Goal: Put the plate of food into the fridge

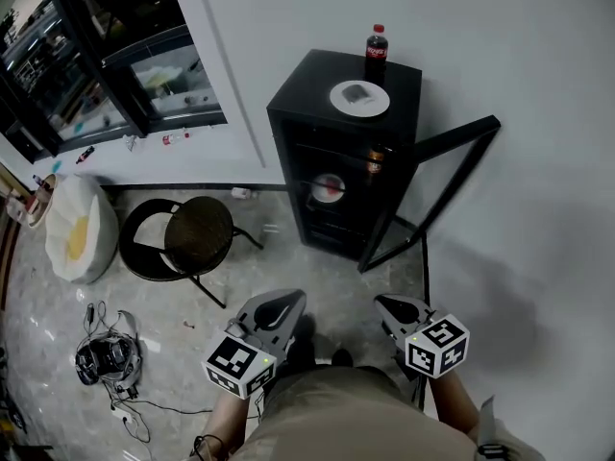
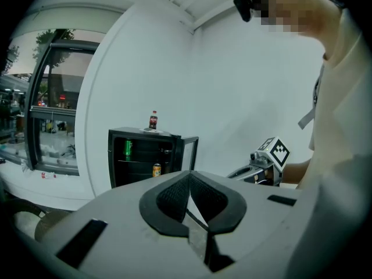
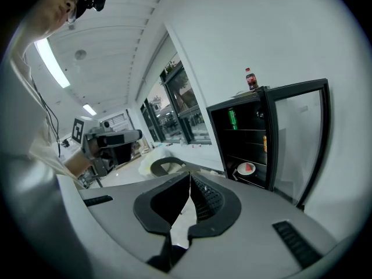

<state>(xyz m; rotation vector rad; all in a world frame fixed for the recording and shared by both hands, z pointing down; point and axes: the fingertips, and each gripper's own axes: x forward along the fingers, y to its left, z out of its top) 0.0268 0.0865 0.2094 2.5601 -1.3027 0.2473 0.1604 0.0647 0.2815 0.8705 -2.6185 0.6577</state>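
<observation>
A black mini fridge (image 1: 317, 113) stands against the white wall with its glass door (image 1: 437, 185) swung open to the right. A white plate with red food (image 1: 328, 188) sits on a lower shelf inside; the right gripper view also shows this plate (image 3: 246, 168). Another white plate (image 1: 359, 98) and a cola bottle (image 1: 376, 54) rest on the fridge top. My left gripper (image 1: 284, 302) and right gripper (image 1: 389, 305) hover low in front of my body, well short of the fridge. Both are shut with nothing between the jaws. The left gripper (image 2: 189, 176) points at the fridge (image 2: 145, 156).
A round black chair (image 1: 197, 233) stands left of the fridge, with a white bag (image 1: 79, 229) beyond it. A headset and cables (image 1: 106, 358) lie on the floor at the left. Cans stand on the fridge shelves (image 2: 128, 149).
</observation>
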